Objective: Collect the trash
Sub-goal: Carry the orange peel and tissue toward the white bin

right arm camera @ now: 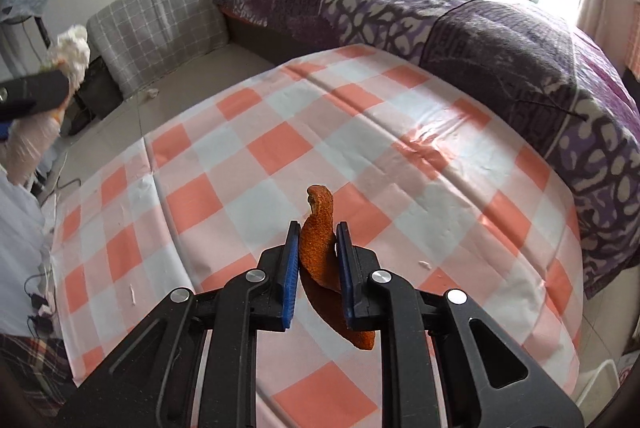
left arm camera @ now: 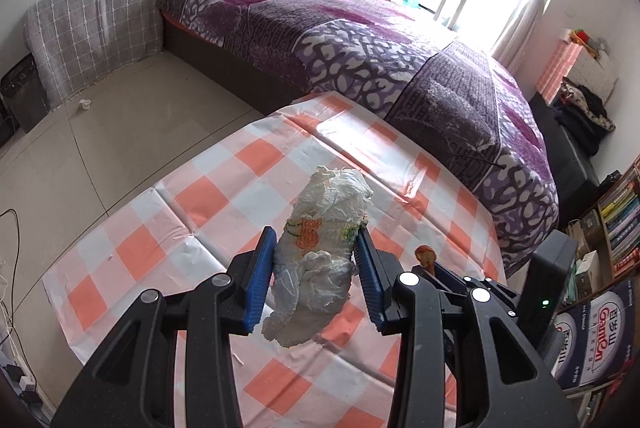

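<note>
The left gripper [left arm camera: 316, 252] has its blue fingers [left arm camera: 260, 280] clamped on a crumpled white wrapper [left arm camera: 320, 248] with orange and green print, held up above the middle of the surface, whose orange-and-white checked cloth [left arm camera: 224, 188] lies bare out to every edge. The right gripper [right arm camera: 318, 248] is closed on a curled orange peel [right arm camera: 320, 228], which sticks out past both fingertips above the near half of the same cloth. The purple bed [right arm camera: 480, 20] presses against the far right edge, and tiled floor [left arm camera: 120, 132] lies open off the left edge, with a small white scrap [left arm camera: 85, 104] near the grey checked cushion [left arm camera: 96, 24].
</note>
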Motion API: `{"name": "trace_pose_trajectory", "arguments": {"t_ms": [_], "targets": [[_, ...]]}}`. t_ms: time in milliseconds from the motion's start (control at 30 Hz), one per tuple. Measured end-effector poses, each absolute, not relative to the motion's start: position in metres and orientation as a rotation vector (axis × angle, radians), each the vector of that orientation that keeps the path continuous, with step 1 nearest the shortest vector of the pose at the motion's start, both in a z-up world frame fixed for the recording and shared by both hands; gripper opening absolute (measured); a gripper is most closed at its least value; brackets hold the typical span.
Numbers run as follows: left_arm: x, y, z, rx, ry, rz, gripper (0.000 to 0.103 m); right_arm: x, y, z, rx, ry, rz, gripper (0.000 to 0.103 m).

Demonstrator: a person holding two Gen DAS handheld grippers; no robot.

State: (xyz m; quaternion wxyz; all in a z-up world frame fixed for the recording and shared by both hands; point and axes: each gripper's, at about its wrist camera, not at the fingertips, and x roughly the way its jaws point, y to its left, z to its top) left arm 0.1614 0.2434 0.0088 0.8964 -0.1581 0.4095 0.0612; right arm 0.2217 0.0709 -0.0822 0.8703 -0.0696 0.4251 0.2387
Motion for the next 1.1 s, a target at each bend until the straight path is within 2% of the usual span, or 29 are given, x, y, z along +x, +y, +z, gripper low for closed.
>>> {"name": "trace_pose_trajectory", "arguments": {"t_ms": [467,1100], "targets": [[0.152,0.171,0.01,-0.229,0.761,0.108,0.04,0.181,-0.019,-0.022,0.053,0.792,0.284,0.017],[0.158,0.094,-0.008,-0.167,0.814,0.016,0.04,0.159,-0.133,-0.034,0.251,0.786,0.088,0.017]]}}
